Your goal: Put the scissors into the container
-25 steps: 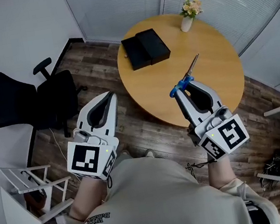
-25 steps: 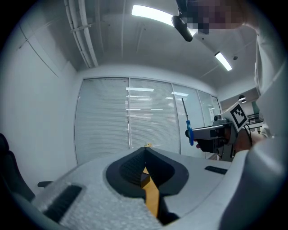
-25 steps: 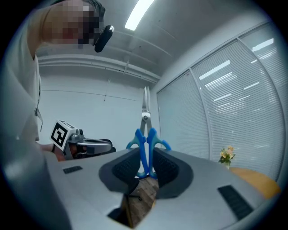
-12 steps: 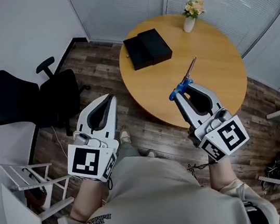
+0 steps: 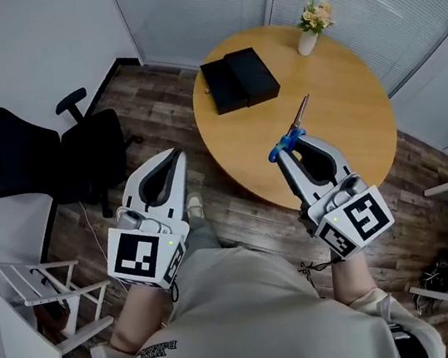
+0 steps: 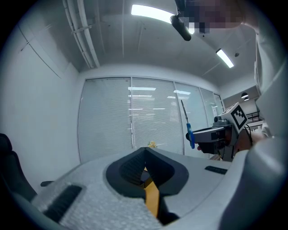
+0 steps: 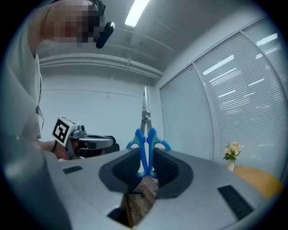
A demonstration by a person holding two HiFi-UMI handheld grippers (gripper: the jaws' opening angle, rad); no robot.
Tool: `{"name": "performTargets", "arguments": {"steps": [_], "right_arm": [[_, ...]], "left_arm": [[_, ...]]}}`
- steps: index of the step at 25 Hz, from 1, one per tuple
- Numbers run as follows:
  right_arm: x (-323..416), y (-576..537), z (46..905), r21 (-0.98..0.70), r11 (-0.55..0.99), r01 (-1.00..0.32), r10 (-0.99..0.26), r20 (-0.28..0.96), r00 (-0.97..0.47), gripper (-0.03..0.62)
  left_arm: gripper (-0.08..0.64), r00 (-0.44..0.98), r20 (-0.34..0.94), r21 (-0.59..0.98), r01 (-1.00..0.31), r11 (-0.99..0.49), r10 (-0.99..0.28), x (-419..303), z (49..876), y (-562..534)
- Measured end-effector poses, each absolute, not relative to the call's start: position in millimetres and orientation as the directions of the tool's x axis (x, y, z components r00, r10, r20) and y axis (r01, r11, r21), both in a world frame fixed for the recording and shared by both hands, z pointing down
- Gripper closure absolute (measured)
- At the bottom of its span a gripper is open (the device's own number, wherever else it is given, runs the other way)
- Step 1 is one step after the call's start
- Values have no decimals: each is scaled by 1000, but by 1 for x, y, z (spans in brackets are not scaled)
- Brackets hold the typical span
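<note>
Wood-plank flooring surrounds a round wooden table (image 5: 342, 126) that carries a black container (image 5: 239, 79) and a small vase of flowers (image 5: 313, 23); a black office chair (image 5: 43, 156) stands at the left. The right gripper (image 5: 287, 148) pinches the blue-handled scissors (image 5: 295, 124) by their handles, blades closed and pointing away, over the table's near edge and well apart from the container. The left gripper (image 5: 173, 155) hangs over the floor, jaws pressed together on nothing.
</note>
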State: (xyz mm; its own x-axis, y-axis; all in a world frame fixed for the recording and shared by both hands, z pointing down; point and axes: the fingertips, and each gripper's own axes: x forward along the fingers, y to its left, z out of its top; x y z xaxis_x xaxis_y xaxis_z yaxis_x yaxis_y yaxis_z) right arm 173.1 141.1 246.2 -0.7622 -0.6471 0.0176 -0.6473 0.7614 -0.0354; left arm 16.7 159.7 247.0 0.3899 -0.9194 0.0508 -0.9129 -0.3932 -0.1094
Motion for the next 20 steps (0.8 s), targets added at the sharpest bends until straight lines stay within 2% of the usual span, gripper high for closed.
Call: {"name": "performTargets", "arguments": {"steps": [20], "right_arm": [[120,10,252,-25,668,-744,-740,84,-667,494]], "left_arm": [[538,490,67,-78,-866,-494,-869,-37,250,21]]}}
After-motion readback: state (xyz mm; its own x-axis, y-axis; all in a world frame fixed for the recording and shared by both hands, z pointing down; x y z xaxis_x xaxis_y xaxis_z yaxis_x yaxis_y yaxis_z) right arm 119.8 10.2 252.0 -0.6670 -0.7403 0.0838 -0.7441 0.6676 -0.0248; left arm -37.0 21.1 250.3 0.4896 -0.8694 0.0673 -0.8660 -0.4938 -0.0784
